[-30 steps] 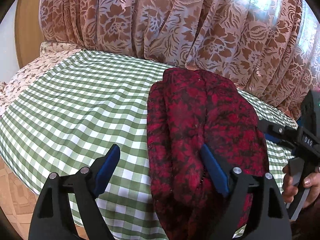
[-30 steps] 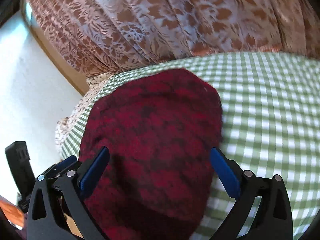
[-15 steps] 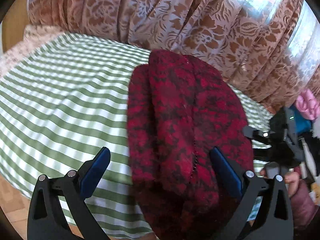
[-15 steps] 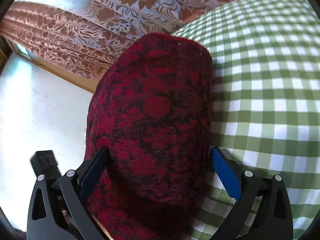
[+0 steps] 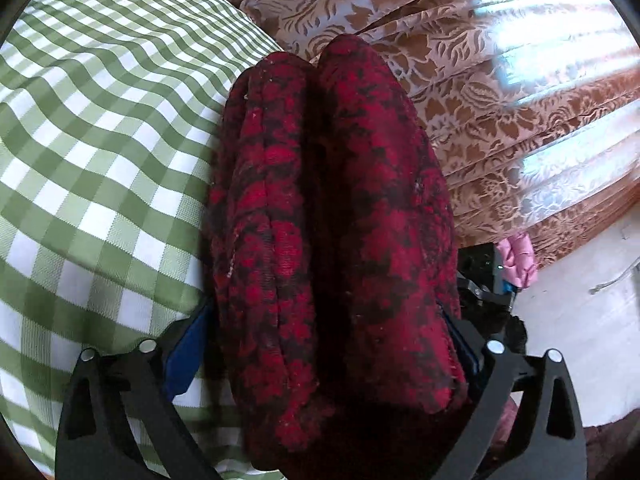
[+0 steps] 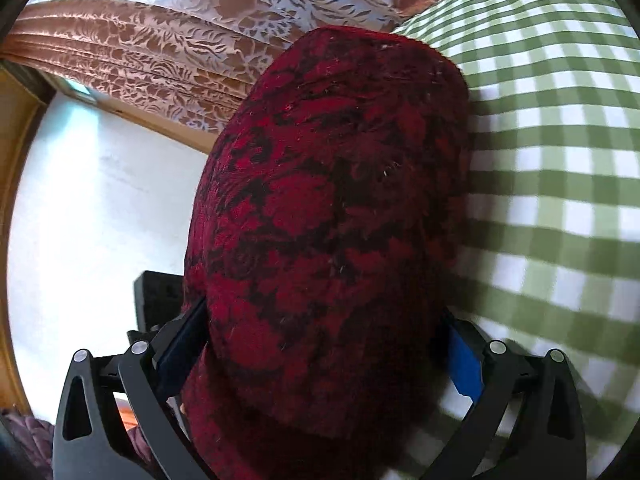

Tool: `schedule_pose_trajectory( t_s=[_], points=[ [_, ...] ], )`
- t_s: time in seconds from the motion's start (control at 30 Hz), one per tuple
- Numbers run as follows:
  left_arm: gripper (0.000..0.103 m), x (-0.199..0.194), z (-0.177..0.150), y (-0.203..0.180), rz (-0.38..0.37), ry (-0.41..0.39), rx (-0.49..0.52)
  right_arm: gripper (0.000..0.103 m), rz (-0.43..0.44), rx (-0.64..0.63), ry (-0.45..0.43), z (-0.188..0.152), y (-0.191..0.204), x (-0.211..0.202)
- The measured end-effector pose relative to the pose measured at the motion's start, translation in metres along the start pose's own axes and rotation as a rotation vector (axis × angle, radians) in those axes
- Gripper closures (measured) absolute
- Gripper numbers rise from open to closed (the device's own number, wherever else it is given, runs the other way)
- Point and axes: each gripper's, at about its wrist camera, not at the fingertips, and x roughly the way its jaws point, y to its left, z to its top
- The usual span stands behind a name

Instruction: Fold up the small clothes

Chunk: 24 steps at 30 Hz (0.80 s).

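**Both grippers close in around the folded red garment**

A green-checked cloth (image 5: 92, 152) covers the table, with a brown floral curtain (image 5: 500, 92) hanging behind its far edge. On it, towards that far edge, lies the red-and-black patterned garment (image 5: 332, 216), already doubled into a thick bundle with two rolled ridges running away from the left camera.

A second ago both grippers stood back from the bundle with blue pads spread wide and clear of it. Now the bundle fills the span of each. In the left gripper (image 5: 324, 344) the pads sit against the bundle's two flanks; in the right gripper (image 6: 324, 340) it is the same, seen from the opposite end. Whether either has begun to squeeze, I cannot tell; the fingers are still set broadly apart.

This looks like the folding done and a two-handed lift or shift of the bundle about to begin.
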Motion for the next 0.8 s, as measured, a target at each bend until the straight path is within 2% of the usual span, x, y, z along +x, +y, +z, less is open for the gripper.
schedule_pose_trajectory(
  t_s=[0.2,0.3,0.43,0.6,0.8],
  points=[
    [0.030,-0.011,-0.008,0.006,-0.056,-0.012,0.011,0.005,0.010,-0.021,0.029,0.007,0.010,0.012],
    [0.034,-0.020,-0.009,-0.001,-0.075,-0.037,0.022,0.015,0.006,-0.061,0.033,0.011,0.022,0.008],
    [0.035,-0.027,0.003,-0.019,-0.090,-0.057,0.061,0.019,0.008,-0.128,0.038,0.023,0.039,-0.003],
    [0.035,-0.023,0.045,-0.041,-0.079,-0.101,0.131,0.019,0.031,-0.190,0.017,0.062,0.050,-0.013],
    [0.035,0.003,0.110,-0.047,-0.012,-0.146,0.165,0.019,0.049,-0.183,0.012,0.135,0.042,0.004]
  ],
)
